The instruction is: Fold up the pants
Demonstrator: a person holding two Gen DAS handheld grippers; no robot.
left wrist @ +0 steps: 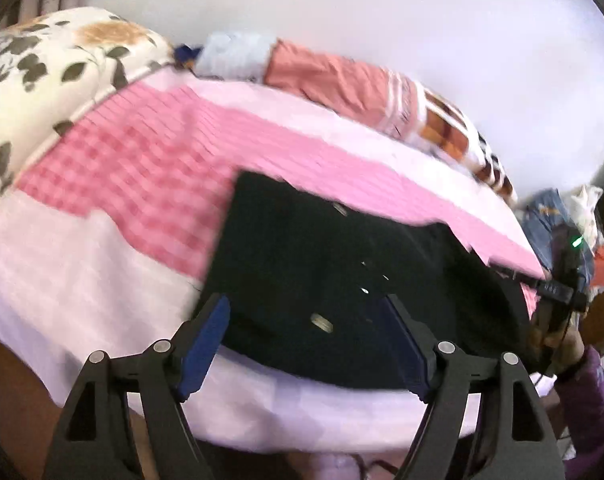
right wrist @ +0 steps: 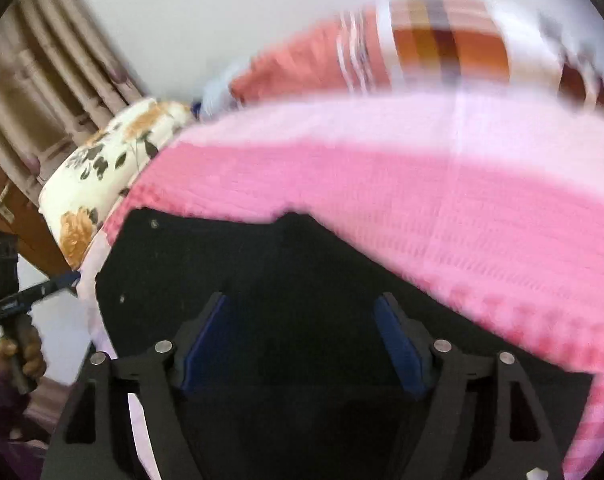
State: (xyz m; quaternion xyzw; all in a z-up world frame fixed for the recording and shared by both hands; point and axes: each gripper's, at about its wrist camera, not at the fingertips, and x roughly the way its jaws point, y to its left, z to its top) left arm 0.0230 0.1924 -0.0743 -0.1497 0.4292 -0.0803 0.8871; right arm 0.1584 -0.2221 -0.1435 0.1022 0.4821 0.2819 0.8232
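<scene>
Pants (left wrist: 322, 276), black and matte with small metal studs, lie folded into a flat, roughly square slab on the near part of my bed's pink checked sheet (left wrist: 142, 168), which has paler bands and a woven look. A floral pillow (left wrist: 42, 76) sits at one end and a striped blanket (left wrist: 342, 80) along the wall. My left gripper (left wrist: 306, 312) stands wide open over the pants, gripping nothing. My right gripper (right wrist: 302, 312) is also wide open above the dark cloth, empty. Both tilt downward; my hand (right wrist: 22, 352) wraps the left handle.
</scene>
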